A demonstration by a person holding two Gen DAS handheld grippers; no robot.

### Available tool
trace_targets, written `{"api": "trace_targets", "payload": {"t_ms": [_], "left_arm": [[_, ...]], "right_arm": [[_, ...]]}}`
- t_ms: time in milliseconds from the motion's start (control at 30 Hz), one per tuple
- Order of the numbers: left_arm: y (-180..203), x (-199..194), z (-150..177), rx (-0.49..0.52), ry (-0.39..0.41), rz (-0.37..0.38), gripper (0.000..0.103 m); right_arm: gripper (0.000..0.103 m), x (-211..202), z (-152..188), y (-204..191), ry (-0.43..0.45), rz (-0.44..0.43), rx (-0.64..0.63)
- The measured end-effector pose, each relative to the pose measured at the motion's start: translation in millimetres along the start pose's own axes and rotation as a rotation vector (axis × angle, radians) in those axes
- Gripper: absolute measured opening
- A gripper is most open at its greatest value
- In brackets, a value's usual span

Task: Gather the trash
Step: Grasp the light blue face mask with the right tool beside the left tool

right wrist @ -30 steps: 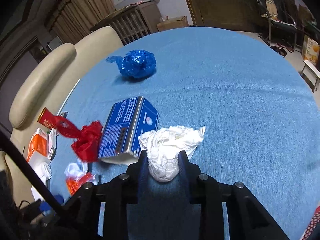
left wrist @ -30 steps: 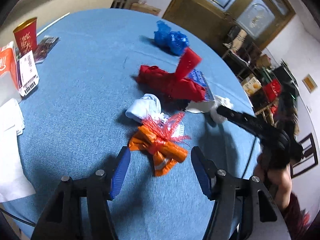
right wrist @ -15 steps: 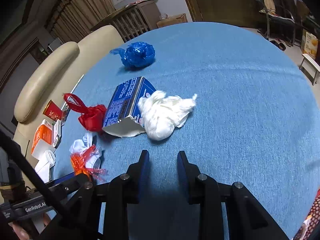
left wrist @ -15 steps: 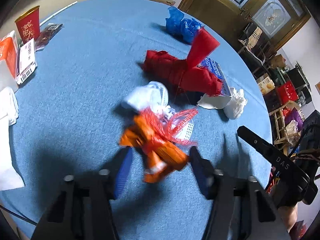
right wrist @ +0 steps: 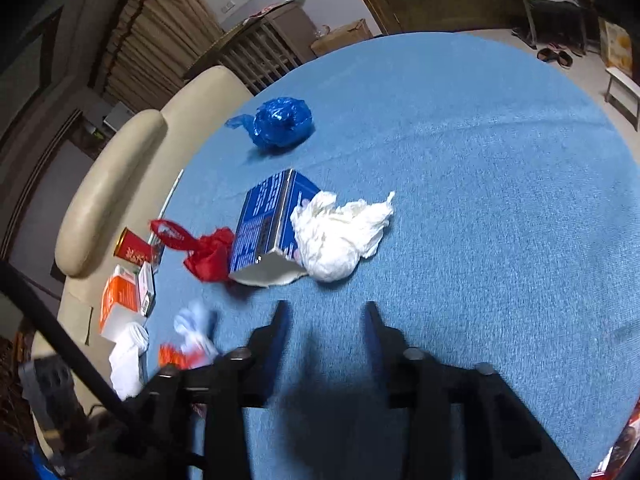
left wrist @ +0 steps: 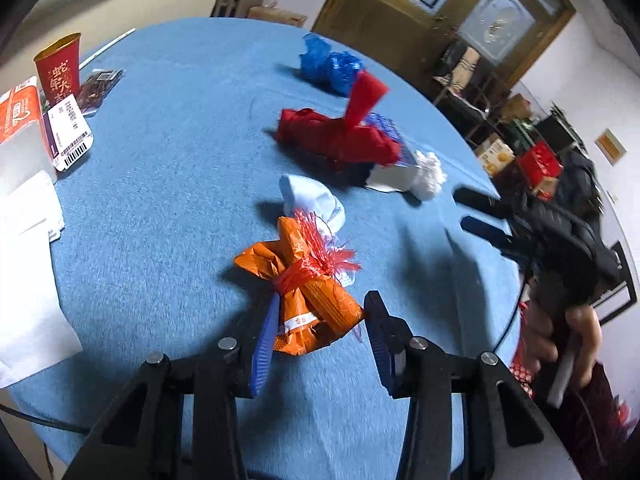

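Trash lies on a round blue table. My left gripper is open, its fingers either side of an orange wrapper bundle tied with red netting. Behind it lie a pale blue crumpled piece, a red bag, a blue box, a white tissue wad and a blue plastic bag. My right gripper is open and empty, just short of the tissue wad; it also shows in the left wrist view.
At the table's left edge stand a red paper cup, an orange-and-white carton and white paper sheets. A cream sofa runs behind the table. Furniture and boxes crowd the room's far right.
My right gripper let go of the white tissue wad, opened and drew back from it. My left gripper moved forward so its fingers flank the orange bundle.
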State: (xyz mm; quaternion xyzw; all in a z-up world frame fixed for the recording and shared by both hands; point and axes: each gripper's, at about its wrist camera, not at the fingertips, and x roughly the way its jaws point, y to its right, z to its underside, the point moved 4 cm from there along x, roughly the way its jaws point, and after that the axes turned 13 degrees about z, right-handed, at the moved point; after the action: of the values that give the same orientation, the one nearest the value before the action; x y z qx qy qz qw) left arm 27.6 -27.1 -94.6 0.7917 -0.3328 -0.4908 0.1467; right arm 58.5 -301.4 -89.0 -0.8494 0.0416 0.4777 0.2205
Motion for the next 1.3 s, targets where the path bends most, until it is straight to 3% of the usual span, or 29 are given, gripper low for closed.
{"api": "trace_targets", "payload": {"t_ms": [67,200,367,533,633,800,967,1300], "left_arm": [[2,-5,5,0.019,0.004,0.006,0.045],[-2,-14,13,0.045,0.008,-0.007,0.045],[-3,-9,17,0.050,0.001,-0.011,0.045],[-3,-12,20,0.055,0.012,-0.008,0.045],[-5,-14,22,0.049,0.018,-0.002,0.045],[-9,-16,26,0.039,0.023,0.002,0.045],[-16,-23,29,0.020,0.037,0.003,0.045],[-30,-43,30,-0.018,0.078,-0.038,0.045]], "right_arm": [[0.071,-2,-4,-4,0.017,-0.024,0.004],[0.069,-4,3,-30,0.016,-0.039,-0.104],[0.068,-2,29,-86,-0.063,-0.132,-0.254],[0.068,16,49,-126,-0.154,-0.149,-0.313],[0.062,31,55,-137,-0.207,-0.131,-0.310],[0.046,56,65,-149,-0.266,-0.074,-0.326],[0.031,55,61,-152,-0.226,-0.055,-0.322],[0.020,40,46,-117,-0.161,0.003,-0.240]]}}
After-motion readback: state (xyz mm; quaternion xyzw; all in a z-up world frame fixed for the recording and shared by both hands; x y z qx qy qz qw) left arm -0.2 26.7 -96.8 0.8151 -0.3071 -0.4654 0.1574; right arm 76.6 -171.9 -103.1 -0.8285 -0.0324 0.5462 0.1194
